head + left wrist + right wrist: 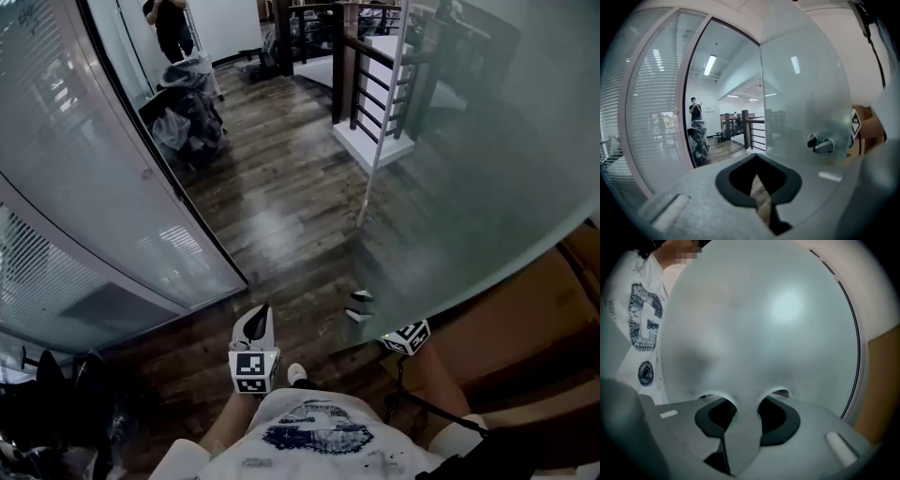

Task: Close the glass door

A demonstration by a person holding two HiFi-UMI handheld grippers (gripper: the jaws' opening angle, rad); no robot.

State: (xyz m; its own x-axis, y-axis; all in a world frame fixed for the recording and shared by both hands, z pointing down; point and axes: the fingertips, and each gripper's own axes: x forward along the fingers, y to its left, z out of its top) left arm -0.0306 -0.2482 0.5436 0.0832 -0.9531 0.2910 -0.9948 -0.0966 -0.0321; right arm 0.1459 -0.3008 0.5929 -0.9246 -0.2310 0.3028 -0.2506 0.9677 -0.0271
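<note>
The frosted glass door (487, 169) stands swung open on the right, above the wood floor. Its handle (359, 306) juts out near the lower edge. My right gripper reaches the door from its far side; only its marker cube (408, 337) shows below the glass. In the right gripper view the door (759, 324) fills the picture, and my right gripper (743, 404) is shut on the pale handle piece (739, 427). My left gripper (262, 312) is shut and empty, held left of the door, which shows in its view (801, 93) with the handle (820, 144).
A curved glass wall with blinds (84, 187) bounds the left side. Beyond the doorway lie plastic-wrapped bags (187, 112), with a person (172, 23) standing further back. A dark railing (370, 75) is at the top, cardboard (534, 328) is at the right, and dark items (56, 394) are at the lower left.
</note>
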